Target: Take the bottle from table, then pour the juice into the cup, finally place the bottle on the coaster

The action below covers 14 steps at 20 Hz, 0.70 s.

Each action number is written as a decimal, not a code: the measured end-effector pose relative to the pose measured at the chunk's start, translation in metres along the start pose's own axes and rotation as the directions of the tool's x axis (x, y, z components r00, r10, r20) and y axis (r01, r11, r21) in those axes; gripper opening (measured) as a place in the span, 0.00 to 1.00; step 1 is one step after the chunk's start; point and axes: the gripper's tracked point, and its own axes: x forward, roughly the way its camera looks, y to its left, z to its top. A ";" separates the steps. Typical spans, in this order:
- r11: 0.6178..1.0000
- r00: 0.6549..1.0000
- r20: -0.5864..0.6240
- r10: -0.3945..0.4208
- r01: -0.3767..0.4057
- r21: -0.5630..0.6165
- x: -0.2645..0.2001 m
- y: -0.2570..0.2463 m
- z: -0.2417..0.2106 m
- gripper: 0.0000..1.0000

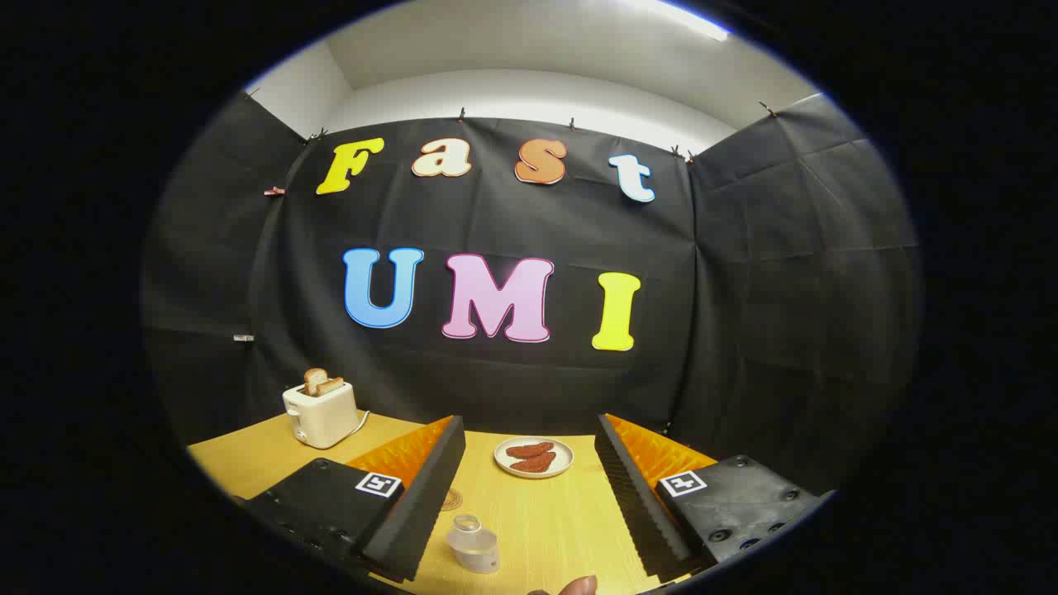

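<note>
Gripper (529,487) hangs above the yellow wood-grain bench (545,521), fingers (426,487) spread wide, nothing between them but bare bench surface.

Landmark = small clear glass cup (473,543): it stands upright on the bench just inside the left finger, near its base, not touching it as far as I can tell.

Past the cup, tight against the left finger's inner face, a thin round tan coaster (450,498) lies flat, partly hidden by the finger.

Farther out from the cup, beyond the fingertips, a white round plate (534,457) holds two reddish-brown food pieces (531,456).

Well off to the cup's left and far side, a cream toaster (321,413) with two toast slices (322,383) sits near the bench's back edge, cord trailing toward the wall.

Open bench from the cup across to the right finger; bench back edge meets the black cloth wall just behind the plate.

A rounded brownish object (576,586) shows nearer than the cup, cut off; can't tell what it is.

Each finger mount carries a square black-and-white marker tag (378,484); no readable text.
</note>
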 end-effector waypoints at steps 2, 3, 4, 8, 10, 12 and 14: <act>1.000 1.000 -0.014 0.010 -0.010 0.012 0.001 0.002 -0.003 0.97; 1.000 1.000 -0.019 0.012 -0.011 0.016 0.002 0.001 -0.004 0.97; 1.000 1.000 -0.025 0.014 -0.013 0.019 0.003 0.001 -0.006 0.97; 1.000 0.999 -0.035 0.017 -0.017 -0.002 0.003 0.003 -0.010 0.97; 1.000 0.999 -0.036 0.021 -0.021 -0.007 0.003 0.004 -0.011 0.97; 1.000 0.999 -0.036 0.026 -0.026 -0.003 0.002 0.004 -0.012 0.97; 1.000 0.999 -0.040 0.030 -0.030 -0.007 0.002 0.005 -0.013 0.97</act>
